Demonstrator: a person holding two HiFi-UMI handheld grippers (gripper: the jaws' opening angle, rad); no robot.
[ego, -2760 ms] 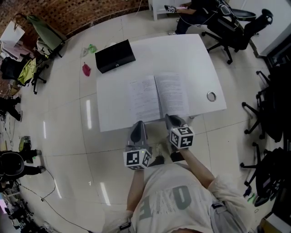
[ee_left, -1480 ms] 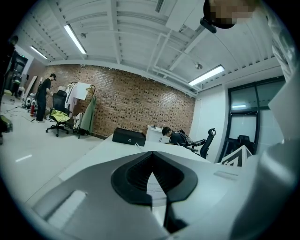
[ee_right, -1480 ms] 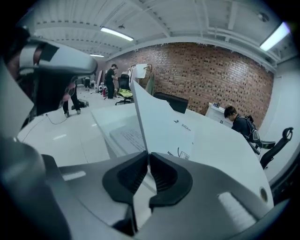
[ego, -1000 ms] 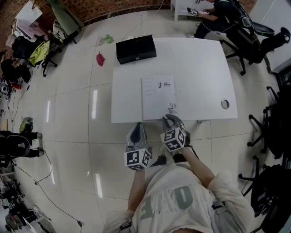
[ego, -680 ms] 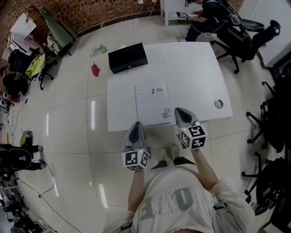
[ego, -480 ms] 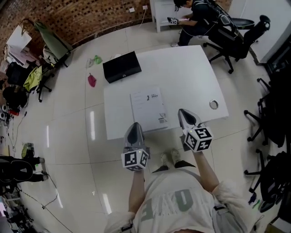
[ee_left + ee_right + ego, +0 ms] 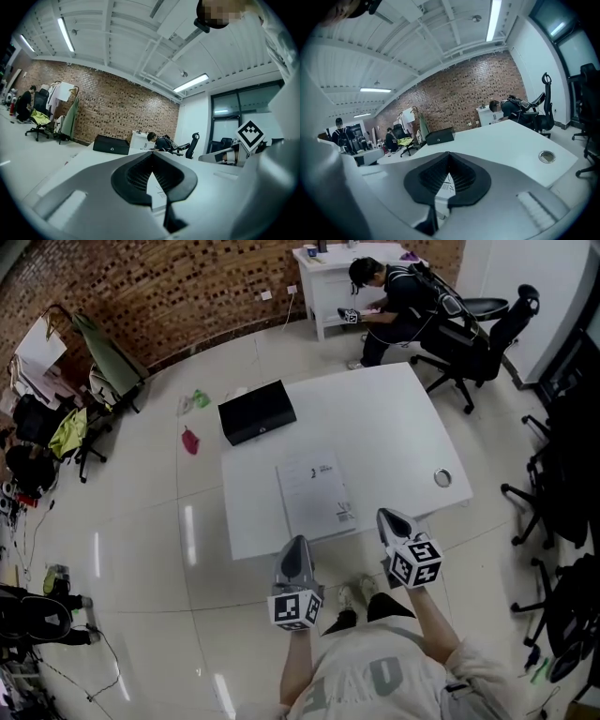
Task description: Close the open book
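Cover print on the closed book [image 7: 317, 498] is too small to read, and both gripper views hide most of it behind the jaws. Left gripper [image 7: 298, 542] is level, right gripper [image 7: 385, 515] is tipped slightly down. Both jaws are pressed together, empty, near the counter [image 7: 394, 418] front edge. Book lies flat at left gripper's 12 o'clock. Black box [image 7: 256, 412], probably closed, is at book's 11 o'clock.

Book [image 7: 317, 495] was spread open with both pages up, and now lies shut, cover up, on the tabletop [image 7: 375, 418]. Right tongs [image 7: 386, 517] were touching the book's near right corner a second ago. They have since pulled off to the right of the book, apart from it and near its front corner, jaws together with nothing between them.
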